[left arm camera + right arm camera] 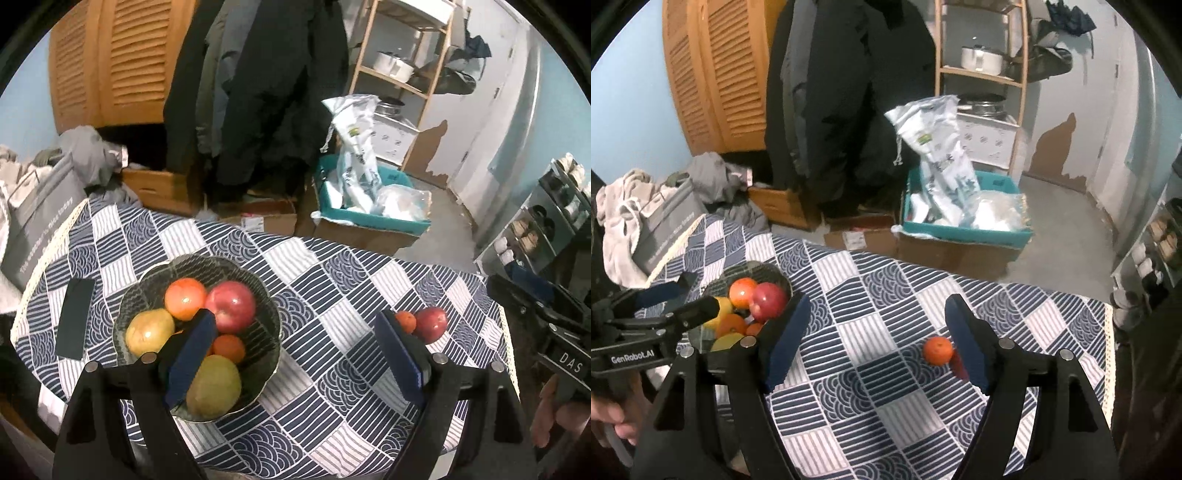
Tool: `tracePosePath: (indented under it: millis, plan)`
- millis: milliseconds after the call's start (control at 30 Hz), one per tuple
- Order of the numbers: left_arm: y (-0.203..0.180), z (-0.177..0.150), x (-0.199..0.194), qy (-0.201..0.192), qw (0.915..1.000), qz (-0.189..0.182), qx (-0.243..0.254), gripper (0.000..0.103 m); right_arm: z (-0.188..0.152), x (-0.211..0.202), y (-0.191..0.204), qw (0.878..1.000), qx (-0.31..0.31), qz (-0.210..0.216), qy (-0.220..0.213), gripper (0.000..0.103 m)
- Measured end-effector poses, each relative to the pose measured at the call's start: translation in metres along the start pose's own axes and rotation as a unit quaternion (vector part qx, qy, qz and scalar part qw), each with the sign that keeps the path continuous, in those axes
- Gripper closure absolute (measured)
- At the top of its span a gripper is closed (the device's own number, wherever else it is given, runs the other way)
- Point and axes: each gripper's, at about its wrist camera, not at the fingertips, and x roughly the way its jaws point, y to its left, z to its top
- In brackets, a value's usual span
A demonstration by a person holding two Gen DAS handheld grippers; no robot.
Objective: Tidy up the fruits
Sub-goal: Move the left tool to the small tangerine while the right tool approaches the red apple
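A dark bowl (271, 317) on the patterned tablecloth holds several fruits: a red apple (231, 305), a tomato-like orange fruit (184, 298), two yellow pears (149, 330) and a small orange (229, 348). A loose small orange (405, 321) and a red apple (430, 324) lie on the cloth to the right. My left gripper (295, 354) is open and empty above the bowl's right side. My right gripper (875, 341) is open and empty; the loose orange (938, 350) lies just inside its right finger, the apple (958, 365) mostly hidden behind it. The bowl (775, 277) is at left.
A black phone (75, 317) lies left of the bowl. The table edge (511, 350) runs close to the loose fruit on the right. Beyond the table are cardboard boxes, a teal crate (369, 218) with bags, hanging coats and a wooden shelf.
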Motion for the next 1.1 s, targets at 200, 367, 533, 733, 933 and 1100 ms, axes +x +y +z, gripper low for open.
tracePosePath:
  millis: [200, 367, 533, 733, 933, 1100]
  plan:
    - [-0.016, 0.003, -0.003, -0.006, 0.9998, -0.006, 0.016, 0.014, -0.006, -0.014, -0.022, 1.000, 0.013, -0.012, -0.009, 0.025]
    - [-0.031, 0.004, -0.002, -0.004, 0.9996, -0.014, 0.025, 0.014, -0.010, -0.022, -0.040, 0.999, 0.026, -0.024, -0.015, 0.025]
    - [-0.050, 0.006, -0.003, -0.006, 0.9989, -0.024, 0.040, 0.014, -0.017, -0.027, -0.061, 0.998, 0.041, -0.037, -0.016, 0.025]
    - [-0.071, 0.006, 0.002, -0.002, 0.9978, -0.033, 0.058, 0.014, -0.028, -0.033, -0.083, 0.997, 0.058, -0.048, -0.014, 0.025]
    - [-0.087, 0.003, 0.010, 0.008, 0.9967, -0.038, 0.071, 0.014, -0.037, -0.030, -0.101, 0.996, 0.072, -0.057, -0.005, 0.025]
    - [-0.095, 0.001, 0.018, 0.015, 0.9961, -0.037, 0.079, 0.014, -0.042, -0.022, -0.108, 0.995, 0.077, -0.057, 0.007, 0.025]
